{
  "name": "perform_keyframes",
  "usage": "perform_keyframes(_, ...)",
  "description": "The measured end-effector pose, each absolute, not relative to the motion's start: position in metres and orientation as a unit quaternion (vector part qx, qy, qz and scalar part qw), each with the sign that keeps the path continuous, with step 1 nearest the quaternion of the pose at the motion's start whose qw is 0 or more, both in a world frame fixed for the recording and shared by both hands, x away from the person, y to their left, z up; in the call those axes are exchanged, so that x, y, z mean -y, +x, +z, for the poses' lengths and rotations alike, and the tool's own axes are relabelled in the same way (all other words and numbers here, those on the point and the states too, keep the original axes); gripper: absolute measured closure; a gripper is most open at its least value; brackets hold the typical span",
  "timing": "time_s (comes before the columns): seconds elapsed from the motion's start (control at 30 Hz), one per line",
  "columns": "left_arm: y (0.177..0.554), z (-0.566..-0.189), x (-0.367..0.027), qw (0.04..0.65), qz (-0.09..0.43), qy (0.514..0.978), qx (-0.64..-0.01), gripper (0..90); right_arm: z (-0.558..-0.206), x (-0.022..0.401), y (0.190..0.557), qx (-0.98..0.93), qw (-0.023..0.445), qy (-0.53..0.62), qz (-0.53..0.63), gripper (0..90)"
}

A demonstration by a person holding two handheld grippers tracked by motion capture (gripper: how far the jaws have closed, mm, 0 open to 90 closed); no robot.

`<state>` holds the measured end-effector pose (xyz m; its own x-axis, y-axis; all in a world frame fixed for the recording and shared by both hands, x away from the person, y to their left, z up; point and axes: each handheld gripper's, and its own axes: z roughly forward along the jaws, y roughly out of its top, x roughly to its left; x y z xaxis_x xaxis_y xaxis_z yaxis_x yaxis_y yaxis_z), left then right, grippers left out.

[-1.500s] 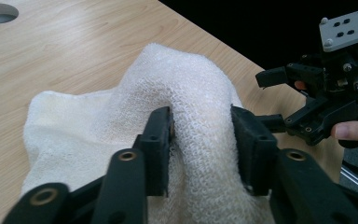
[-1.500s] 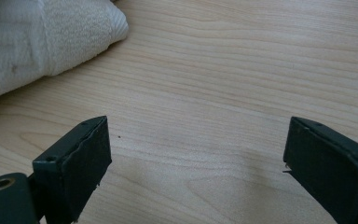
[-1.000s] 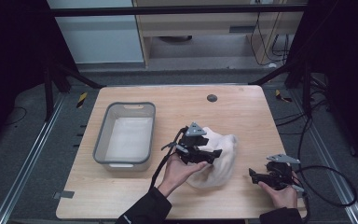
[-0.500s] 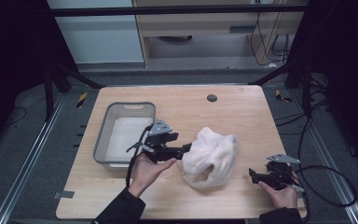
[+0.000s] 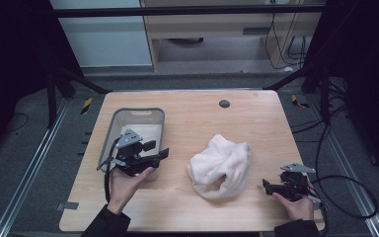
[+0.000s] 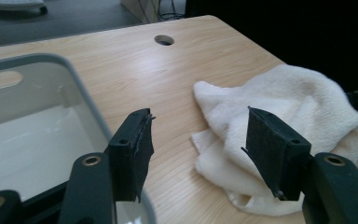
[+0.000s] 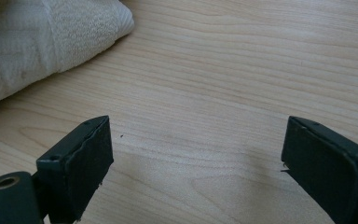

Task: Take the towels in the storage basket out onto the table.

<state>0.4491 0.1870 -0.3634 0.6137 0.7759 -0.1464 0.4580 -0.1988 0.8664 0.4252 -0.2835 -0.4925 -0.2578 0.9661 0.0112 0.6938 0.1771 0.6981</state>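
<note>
A crumpled cream towel (image 5: 220, 165) lies in a heap on the wooden table (image 5: 197, 118), right of centre. It appears as the towel (image 6: 279, 116) in the left gripper view and its edge (image 7: 37, 42) in the right gripper view. My left gripper (image 5: 158, 152) hovers over the right front corner of the grey bin (image 5: 131, 114), open and empty, jaws pointing at the towel. The same left gripper (image 6: 198, 154) shows wide-apart jaws. My right gripper (image 5: 266, 185) rests near the table's front right, open, just right of the towel. The right gripper (image 7: 196, 163) has bare wood between its jaws.
The grey plastic bin (image 6: 42, 63) has a pale, empty floor. A round cable hole (image 5: 224, 103) sits near the table's far edge. Black cables (image 5: 345, 192) loop off the right side. Metal frame rails run along both sides of the table.
My left gripper has let go of the towel and drawn back leftward, from the towel to above the bin's corner. The towel stays heaped. The right gripper has not moved.
</note>
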Motion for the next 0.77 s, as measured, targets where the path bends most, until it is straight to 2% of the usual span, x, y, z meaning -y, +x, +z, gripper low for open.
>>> perform_keyframes(0.33,0.437,-0.378,-0.233,0.469,0.198,0.735,-0.449,39.8,-0.494,0.282,0.425,-0.735,0.225,0.564,0.302,8.5)
perform_keyframes(0.77,0.423,-0.396,-0.276,0.445,0.244,0.712,-0.485,31.3,-0.494,0.282,0.425,-0.737,0.224,0.560,0.304,7.0)
